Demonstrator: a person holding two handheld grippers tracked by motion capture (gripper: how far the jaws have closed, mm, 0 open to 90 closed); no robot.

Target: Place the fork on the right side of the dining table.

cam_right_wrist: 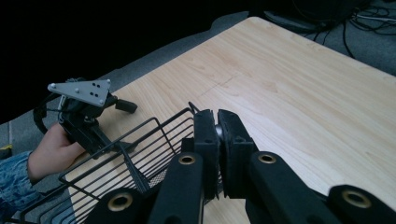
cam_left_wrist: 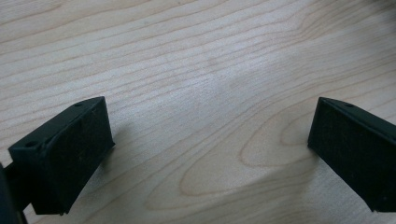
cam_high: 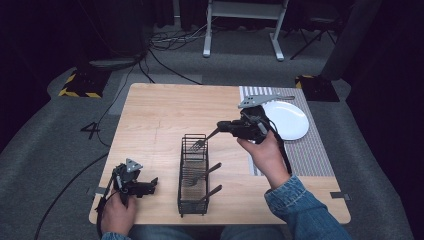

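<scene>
A black wire basket [cam_high: 181, 172] stands lengthwise in the middle of the wooden table [cam_high: 160, 115]. My right gripper [cam_high: 220, 127] hovers over its far right corner, shut on the handle of a fork [cam_high: 199, 145] whose tines hang just above the basket's far end. In the right gripper view the pads [cam_right_wrist: 207, 135] are pressed together on a sliver of metal, with the basket rim [cam_right_wrist: 140, 128] below. Two more utensil handles [cam_high: 213, 168] [cam_high: 214, 191] stick out over the basket's right side. My left gripper [cam_high: 150, 184] rests open on the table near the front left corner, its jaws [cam_left_wrist: 210, 135] wide apart over bare wood.
A white plate [cam_high: 287, 120] lies on a striped placemat [cam_high: 310, 150] at the far right of the table. Cables and a yellow-black marked base [cam_high: 80, 82] lie on the grey floor beyond. A white desk frame [cam_high: 245, 25] stands at the back.
</scene>
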